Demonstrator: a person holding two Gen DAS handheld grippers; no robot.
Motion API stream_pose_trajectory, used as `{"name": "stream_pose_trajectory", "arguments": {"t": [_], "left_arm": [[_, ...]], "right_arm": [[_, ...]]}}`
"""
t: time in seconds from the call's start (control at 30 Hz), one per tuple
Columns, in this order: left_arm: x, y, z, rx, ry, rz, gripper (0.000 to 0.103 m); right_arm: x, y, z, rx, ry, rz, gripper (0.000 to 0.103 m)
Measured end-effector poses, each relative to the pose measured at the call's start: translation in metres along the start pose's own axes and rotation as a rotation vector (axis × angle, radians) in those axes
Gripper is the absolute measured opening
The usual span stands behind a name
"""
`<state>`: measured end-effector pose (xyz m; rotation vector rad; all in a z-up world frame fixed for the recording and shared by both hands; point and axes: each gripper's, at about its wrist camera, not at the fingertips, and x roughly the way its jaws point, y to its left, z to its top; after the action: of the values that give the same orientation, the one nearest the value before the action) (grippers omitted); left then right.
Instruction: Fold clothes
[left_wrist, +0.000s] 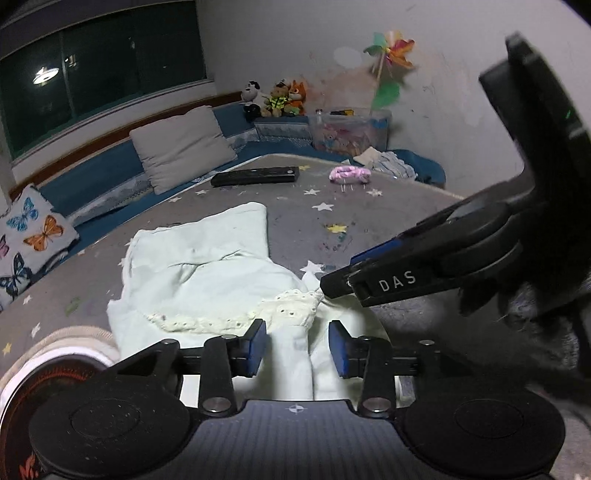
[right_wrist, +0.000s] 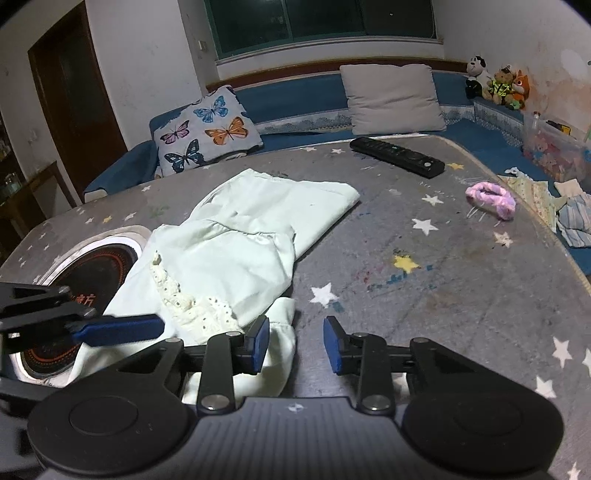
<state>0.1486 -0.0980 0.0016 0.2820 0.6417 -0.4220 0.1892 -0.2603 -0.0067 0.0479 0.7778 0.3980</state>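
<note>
Grey star-print desk (right_wrist: 461, 295), pale green garment (right_wrist: 240, 240) half folded and rumpled near its front edge; left gripper (left_wrist: 297, 345) and right gripper (right_wrist: 295, 341) fingers part open, gripping nothing, folding unfinished.

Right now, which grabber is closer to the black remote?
Right, though neither is close. The right gripper sits at the garment's edge below the remote; the left gripper is off to its side.

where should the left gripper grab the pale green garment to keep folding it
Probably the near hem of the pale green garment, just below the lace trim. The cloth there is bunched into a raised ridge lying between the open left gripper pads, so come in low from the near table edge and pinch that ridge.
</note>
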Motion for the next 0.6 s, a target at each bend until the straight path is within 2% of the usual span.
{"name": "stream_pose_trajectory", "arguments": {"t": [0.07, 0.1, 0.13, 0.17, 0.27, 0.53, 0.57, 0.6], "left_arm": [[0.008, 0.0, -0.001, 0.005, 0.017, 0.01, 0.041], [0.013, 0.0, -0.001, 0.008, 0.026, 0.015, 0.036], [0.014, 0.005, -0.002, -0.013, 0.028, 0.012, 0.02], [0.014, 0.01, -0.002, -0.035, 0.029, 0.008, 0.013], [0.006, 0.027, -0.002, -0.1, 0.004, 0.014, 0.01], [-0.042, 0.072, -0.004, -0.235, -0.102, 0.145, 0.009], [-0.048, 0.079, -0.006, -0.259, -0.109, 0.163, 0.009], [-0.054, 0.086, -0.008, -0.28, -0.116, 0.18, 0.009]], "right_arm": [[0.0, -0.001, 0.0, -0.002, 0.003, 0.001, 0.032], [0.0, -0.002, -0.001, -0.003, 0.006, 0.002, 0.032], [0.001, -0.002, -0.001, -0.004, 0.009, 0.003, 0.032], [0.001, -0.002, -0.001, -0.007, 0.009, 0.005, 0.032], [0.002, -0.001, -0.001, -0.014, 0.011, 0.009, 0.032], [0.014, 0.014, -0.007, -0.054, 0.017, -0.005, 0.032], [0.014, 0.018, -0.008, -0.068, 0.012, -0.014, 0.03], [0.015, 0.02, -0.009, -0.074, 0.009, -0.016, 0.023]]}}
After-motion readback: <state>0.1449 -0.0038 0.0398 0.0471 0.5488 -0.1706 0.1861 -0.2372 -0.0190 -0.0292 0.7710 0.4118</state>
